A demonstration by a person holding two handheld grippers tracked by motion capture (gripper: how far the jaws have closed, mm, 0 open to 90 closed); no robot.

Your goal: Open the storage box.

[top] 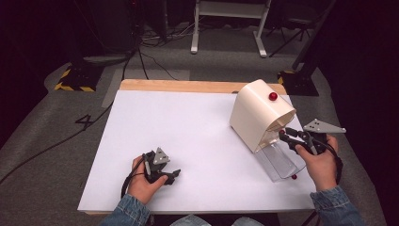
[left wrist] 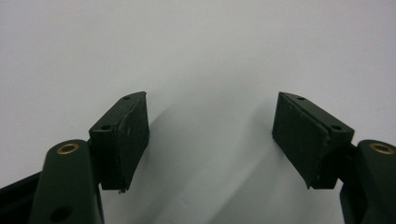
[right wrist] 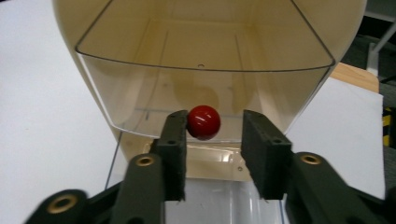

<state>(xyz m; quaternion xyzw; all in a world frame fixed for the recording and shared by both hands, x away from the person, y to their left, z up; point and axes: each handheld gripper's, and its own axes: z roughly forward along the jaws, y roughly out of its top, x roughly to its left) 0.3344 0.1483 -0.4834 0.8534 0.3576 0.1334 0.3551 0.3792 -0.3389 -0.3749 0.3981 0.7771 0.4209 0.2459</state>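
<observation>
1. Your right gripper [right wrist: 212, 154] stands at the front of the cream housing [top: 256, 113], at its clear drawer [top: 282, 162]. The jaws are apart, one on each side of a red knob [right wrist: 203, 122]; the left pad appears to touch it, the right pad does not. Nothing is gripped yet.
2. Your left gripper [left wrist: 210, 135] rests near the front edge of the white table [top: 188, 122], well apart from the housing. Its jaws are spread wide with only bare surface between them.
3. Risk: the knob is round and glossy. If you close off-centre, as the jaws now sit, the knob will probably squirt sideways out of the pads.
4. Risk: the housing looks light and nothing steadies it. A pull on the knob may drag or tip the whole unit instead of moving the clear part.
5. Risk: the unit sits close to the table's right edge; a slide that way could take it off.
6. Count in the high view: one housing, one clear drawer, three red knobs (top [top: 273, 96], front at the right gripper, and low beside the drawer [top: 294, 177]), two grippers.
</observation>
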